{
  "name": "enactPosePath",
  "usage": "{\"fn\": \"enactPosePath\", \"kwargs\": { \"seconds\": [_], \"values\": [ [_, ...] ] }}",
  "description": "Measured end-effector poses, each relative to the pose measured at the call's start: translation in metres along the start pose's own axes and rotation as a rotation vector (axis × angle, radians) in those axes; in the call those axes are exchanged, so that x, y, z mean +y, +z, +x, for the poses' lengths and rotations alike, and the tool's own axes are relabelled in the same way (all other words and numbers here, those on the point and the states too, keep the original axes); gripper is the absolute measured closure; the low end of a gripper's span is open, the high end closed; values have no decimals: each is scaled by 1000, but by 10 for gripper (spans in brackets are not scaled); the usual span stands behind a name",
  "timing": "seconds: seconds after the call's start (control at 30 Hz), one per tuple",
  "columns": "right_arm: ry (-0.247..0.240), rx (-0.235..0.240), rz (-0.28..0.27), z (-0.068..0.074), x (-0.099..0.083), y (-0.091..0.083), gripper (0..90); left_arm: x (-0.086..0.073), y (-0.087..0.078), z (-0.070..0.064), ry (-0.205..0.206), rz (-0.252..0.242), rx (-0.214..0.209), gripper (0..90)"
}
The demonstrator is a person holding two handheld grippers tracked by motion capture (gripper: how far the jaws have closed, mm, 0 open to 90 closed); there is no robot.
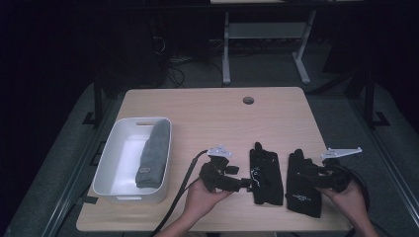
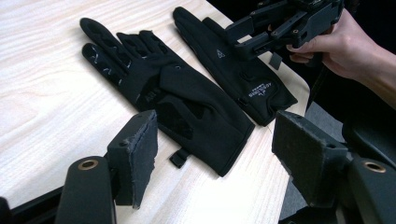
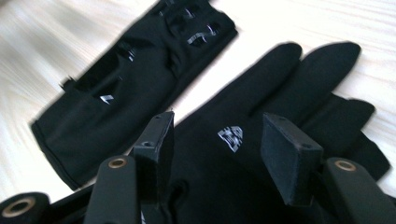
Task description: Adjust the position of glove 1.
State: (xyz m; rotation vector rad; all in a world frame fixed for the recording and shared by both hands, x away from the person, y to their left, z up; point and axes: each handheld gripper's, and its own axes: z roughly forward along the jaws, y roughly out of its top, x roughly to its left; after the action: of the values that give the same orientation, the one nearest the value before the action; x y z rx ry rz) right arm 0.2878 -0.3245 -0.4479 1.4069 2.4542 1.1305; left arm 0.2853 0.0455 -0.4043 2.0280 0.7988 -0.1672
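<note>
Two black gloves lie side by side near the table's front edge. The left glove [image 1: 266, 175] [image 2: 187, 102] [image 3: 130, 79] lies palm up and shows pale grip marks on its fingers. The right glove [image 1: 300, 190] [image 2: 233, 65] [image 3: 280, 84] shows a small white logo on its back. My left gripper [image 1: 245, 183] [image 2: 217, 126] is open, low over the table, with its jaws either side of the left glove's cuff. My right gripper [image 1: 307, 173] [image 2: 243, 37] [image 3: 219, 123] is open and hovers just above the back of the right glove, with nothing held.
A white bin [image 1: 111, 148] stands at the table's left, with a folded grey cloth [image 1: 154, 153] lying along its right side. A round cable hole [image 1: 248, 100] sits near the far edge of the wooden table [image 1: 212, 113]. Desk legs and cables lie on the dark floor beyond.
</note>
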Motion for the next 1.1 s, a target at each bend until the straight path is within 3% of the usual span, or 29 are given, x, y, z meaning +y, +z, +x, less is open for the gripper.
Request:
{"fn": "enactPosePath", "kwargs": {
  "seconds": [0.13, 0.23, 0.47, 0.57, 0.67, 0.77, 1.1],
  "values": [
    [-30, -58, 30, 0, -5, 2, 448, 0, 2, -1, -1, 1, 0, 307],
    [-81, -116, 56, 4, -9, 7, 451, -1, 2, -1, -1, 5, 1, 306],
    [-160, -176, 51, 11, -13, 14, 475, -2, 3, -1, -2, 6, 1, 303],
    [-141, -179, 50, 12, -14, 14, 518, -3, 4, -2, -1, 9, -1, 303],
    [-144, -172, 42, 13, -14, 14, 655, -5, 5, -2, -1, 16, 0, 303],
    [-139, -164, 43, 14, -13, 14, 723, -6, 5, -2, -4, 13, 1, 303],
    [-65, -152, 18, 13, -11, 9, 772, -6, 2, 1, -5, 9, 7, 303]
  ]
}}
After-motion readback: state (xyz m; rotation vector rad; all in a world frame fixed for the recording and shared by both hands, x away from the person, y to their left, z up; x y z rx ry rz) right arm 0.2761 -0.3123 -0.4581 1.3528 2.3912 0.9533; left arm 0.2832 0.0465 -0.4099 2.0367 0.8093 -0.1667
